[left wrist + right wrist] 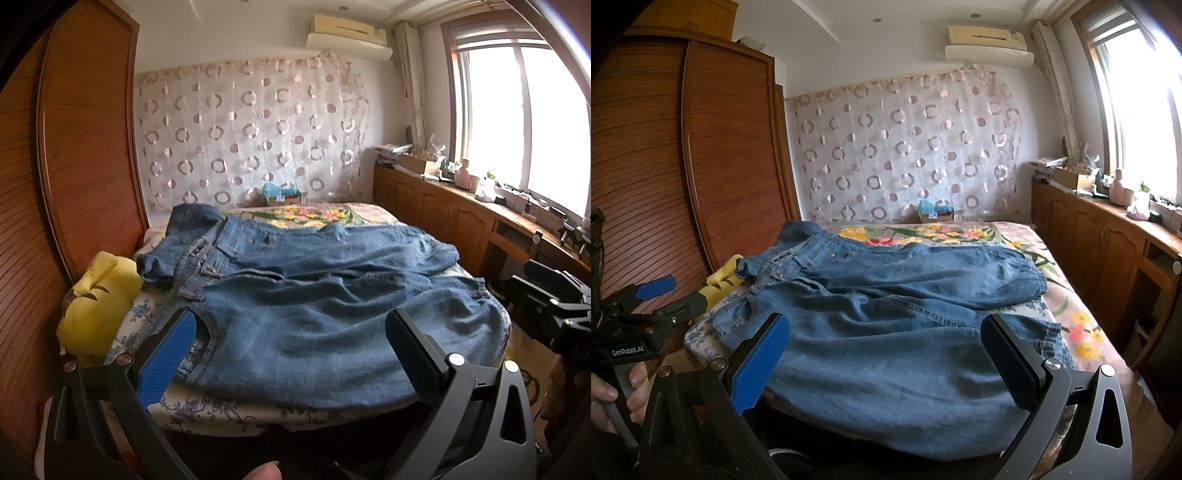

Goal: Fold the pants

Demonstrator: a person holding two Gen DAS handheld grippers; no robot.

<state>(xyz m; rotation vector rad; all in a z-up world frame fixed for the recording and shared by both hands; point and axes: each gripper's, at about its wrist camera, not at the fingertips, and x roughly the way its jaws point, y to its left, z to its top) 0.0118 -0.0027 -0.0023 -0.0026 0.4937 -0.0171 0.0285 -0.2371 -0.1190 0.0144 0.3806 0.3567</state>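
Pants [314, 295]: spread on bed [221, 417], waistband left, near leg overhanging the edge.
Left gripper [291, 354]: fingers apart, empty.
Right gripper [886, 358]: fingers apart, empty.
Risk: you pinch only one layer, perhaps; overhanging leg slides off.

Bed [1082, 295]: fills the middle of both views, between a wood wardrobe and low cabinets.
Cover: pale blue print at the near end, bright flowers farther back.
Pants [886, 332]: blue denim, spread flat across the near end (waistband toward the wardrobe), one leg over the near edge.
Yellow cloth [96, 306]: bunched at the wardrobe-side edge, perhaps a pillow.
Box [282, 197]: at the far end, possibly behind the bed.
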